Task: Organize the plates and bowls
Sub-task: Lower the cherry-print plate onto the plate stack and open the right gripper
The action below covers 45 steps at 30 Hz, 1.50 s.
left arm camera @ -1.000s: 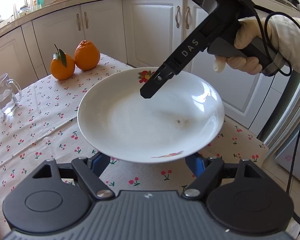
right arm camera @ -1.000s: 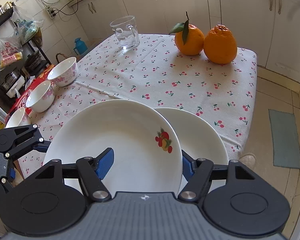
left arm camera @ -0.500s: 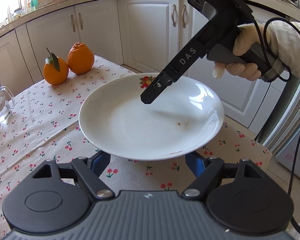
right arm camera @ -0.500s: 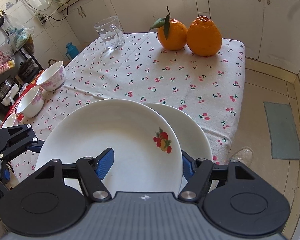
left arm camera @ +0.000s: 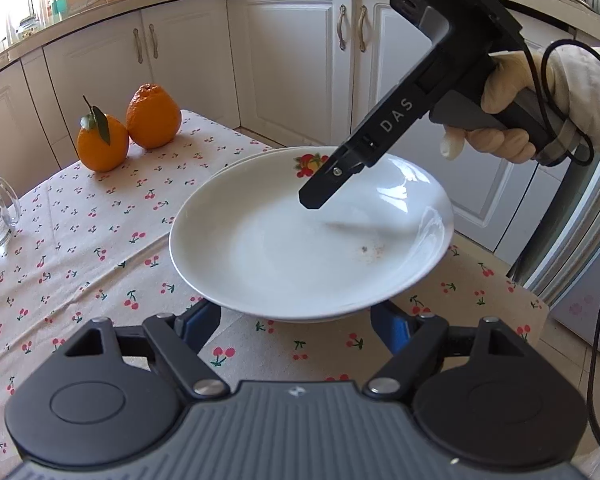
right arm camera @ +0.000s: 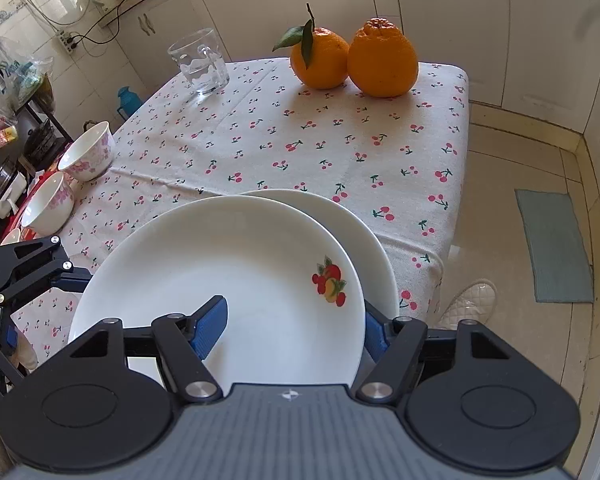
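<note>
A white plate with a fruit print [right arm camera: 236, 276] is held above a second white plate [right arm camera: 364, 232] that lies on the cherry-print tablecloth near the table's corner. It also shows in the left wrist view [left arm camera: 308, 240], with the lower plate's rim [left arm camera: 236, 166] just behind it. My right gripper [right arm camera: 292, 320] is shut on the upper plate's rim, one finger [left arm camera: 324, 192] over it. My left gripper [left arm camera: 296, 320] is open, its blue pads on either side of the upper plate's near edge, below it. Two pink-flowered bowls [right arm camera: 88, 152] [right arm camera: 50, 204] stand at the table's left.
Two oranges [right arm camera: 352, 60] and a glass mug [right arm camera: 200, 62] stand at the table's far side. White cabinets [left arm camera: 292, 60] are behind. The table's edge drops to a tiled floor with a green mat [right arm camera: 552, 244] and a white shoe [right arm camera: 468, 300].
The upper plate has come down closer over the lower plate and slid more squarely above it. Both grippers have shifted slightly with it.
</note>
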Tool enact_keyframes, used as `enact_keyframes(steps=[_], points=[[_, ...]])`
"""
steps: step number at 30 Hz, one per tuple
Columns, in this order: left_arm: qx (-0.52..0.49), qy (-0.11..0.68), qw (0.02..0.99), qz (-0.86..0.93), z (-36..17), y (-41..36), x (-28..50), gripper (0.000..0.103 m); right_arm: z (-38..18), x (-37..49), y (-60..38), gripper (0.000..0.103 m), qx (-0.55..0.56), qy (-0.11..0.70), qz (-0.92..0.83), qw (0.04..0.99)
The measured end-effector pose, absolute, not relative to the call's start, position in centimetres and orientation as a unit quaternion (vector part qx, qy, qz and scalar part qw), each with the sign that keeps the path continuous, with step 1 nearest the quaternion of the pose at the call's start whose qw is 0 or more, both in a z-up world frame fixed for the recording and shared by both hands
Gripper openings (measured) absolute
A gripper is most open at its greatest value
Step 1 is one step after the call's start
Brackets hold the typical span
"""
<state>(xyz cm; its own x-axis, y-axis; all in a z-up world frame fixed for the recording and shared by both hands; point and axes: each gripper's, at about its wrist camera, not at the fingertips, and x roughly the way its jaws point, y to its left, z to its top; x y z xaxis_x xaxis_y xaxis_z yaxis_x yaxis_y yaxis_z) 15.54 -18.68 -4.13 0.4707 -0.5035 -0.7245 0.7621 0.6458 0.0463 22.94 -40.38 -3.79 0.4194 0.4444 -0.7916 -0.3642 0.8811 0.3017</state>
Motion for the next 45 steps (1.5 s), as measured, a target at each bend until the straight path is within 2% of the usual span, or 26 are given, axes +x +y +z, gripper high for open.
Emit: enact_keyframes(steps=[26,45], points=[[0.171,0.344,0.841,-0.381,-4.2,-18.3,16.0,0.088,-2.2,19.7,-41.4,0.075,0.045,0.475,0.220,0.851],[0.163,0.339,0.846,-0.377,-4.4,-17.9,16.1,0.091,-1.8,17.9,-39.6,0.084,0.008,0.487,0.180,0.854]])
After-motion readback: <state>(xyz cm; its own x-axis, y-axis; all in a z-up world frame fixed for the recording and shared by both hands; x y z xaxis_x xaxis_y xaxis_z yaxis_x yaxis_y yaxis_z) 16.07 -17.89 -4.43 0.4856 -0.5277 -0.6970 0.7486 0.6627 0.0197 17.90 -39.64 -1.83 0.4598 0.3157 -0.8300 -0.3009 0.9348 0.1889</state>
